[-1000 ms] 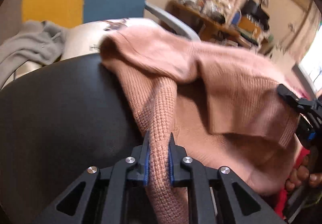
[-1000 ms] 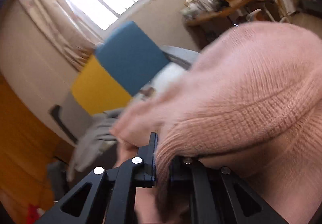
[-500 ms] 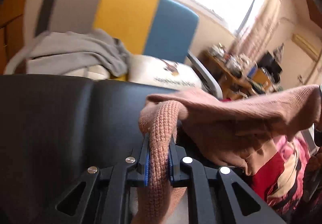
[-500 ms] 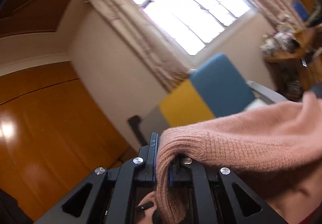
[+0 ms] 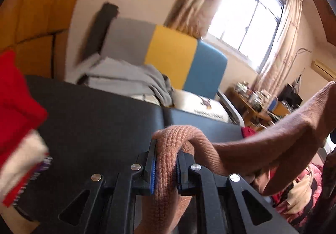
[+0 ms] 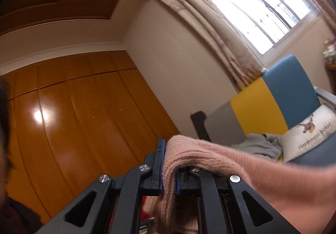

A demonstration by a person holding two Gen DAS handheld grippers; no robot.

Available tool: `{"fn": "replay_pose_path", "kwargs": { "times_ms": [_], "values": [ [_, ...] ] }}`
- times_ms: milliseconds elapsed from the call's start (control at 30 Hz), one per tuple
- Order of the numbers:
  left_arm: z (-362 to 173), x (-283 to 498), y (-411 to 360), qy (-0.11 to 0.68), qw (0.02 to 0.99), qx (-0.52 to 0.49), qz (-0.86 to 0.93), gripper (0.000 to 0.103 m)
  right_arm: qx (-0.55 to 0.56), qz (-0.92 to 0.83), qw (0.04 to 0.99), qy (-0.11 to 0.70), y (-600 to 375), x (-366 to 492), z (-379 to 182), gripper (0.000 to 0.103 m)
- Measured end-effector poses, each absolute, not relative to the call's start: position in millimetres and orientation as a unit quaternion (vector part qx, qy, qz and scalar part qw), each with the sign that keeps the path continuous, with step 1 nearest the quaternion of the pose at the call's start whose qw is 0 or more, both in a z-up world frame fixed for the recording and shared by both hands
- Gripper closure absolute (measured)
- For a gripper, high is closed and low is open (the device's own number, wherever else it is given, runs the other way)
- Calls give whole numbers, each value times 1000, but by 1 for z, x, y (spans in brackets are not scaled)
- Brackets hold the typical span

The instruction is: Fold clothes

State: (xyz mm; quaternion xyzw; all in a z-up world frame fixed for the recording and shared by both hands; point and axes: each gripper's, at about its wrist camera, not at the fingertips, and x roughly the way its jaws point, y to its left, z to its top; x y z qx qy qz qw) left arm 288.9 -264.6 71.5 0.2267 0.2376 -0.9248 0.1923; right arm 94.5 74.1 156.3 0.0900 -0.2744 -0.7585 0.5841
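Both grippers have risen with the pink sweater [image 5: 273, 145], which a second ago lay spread on the black surface [image 5: 100, 120] and now hangs stretched in the air between them. Nearest in the left wrist view, the left gripper [image 5: 166, 162] is clenched on a thick rolled edge of the knit, which loops over the fingertips and runs off to the right. In the right wrist view the right gripper [image 6: 169, 171] is clamped tight on another edge of the sweater [image 6: 241, 166], the cloth draping away to the right. At the left edge of the left view lies a blurred red and cream cloth [image 5: 19, 112]. Beyond the black surface a grey garment [image 5: 130, 80] lies heaped beside a white cushion [image 5: 201, 105] on a grey, yellow and blue sofa [image 5: 172, 53]. Farther back are curtains [image 5: 189, 7], a bright window [image 5: 247, 24] and a wooden wardrobe [image 6: 69, 118].
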Motion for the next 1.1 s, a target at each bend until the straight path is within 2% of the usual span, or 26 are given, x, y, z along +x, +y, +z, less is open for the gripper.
{"fn": "replay_pose_path", "kwargs": {
  "times_ms": [300,400,533,600,633,667,700,733,833,967,1100],
  "values": [
    [128,378,-308,237,265,146,-923,90,46,-729,624,-278,48,127,194,94],
    [133,377,-328,231,294,168,-912,89,56,-746,611,-261,19,100,207,94],
    [119,345,-352,229,318,213,-895,89,139,-801,537,-226,-37,36,192,93],
    [109,319,-370,233,335,233,-883,89,191,-805,513,-228,-58,-5,174,83],
    [103,302,-382,235,343,246,-875,88,215,-806,501,-230,-67,-24,165,64],
    [95,287,-395,240,352,262,-866,86,248,-800,496,-230,-77,-46,153,29],
    [84,273,-409,252,357,281,-854,86,284,-786,499,-230,-87,-64,141,16],
    [71,259,-420,267,352,302,-845,86,323,-776,492,-227,-95,-81,127,12],
    [32,228,-431,305,323,351,-824,86,377,-781,460,-192,-93,-90,88,24],
    [-7,218,-416,286,321,391,-814,85,390,-792,454,-118,-60,-38,38,24],
    [-35,237,-392,305,289,402,-814,85,395,-801,447,-54,-36,21,-2,24]
  ]
}}
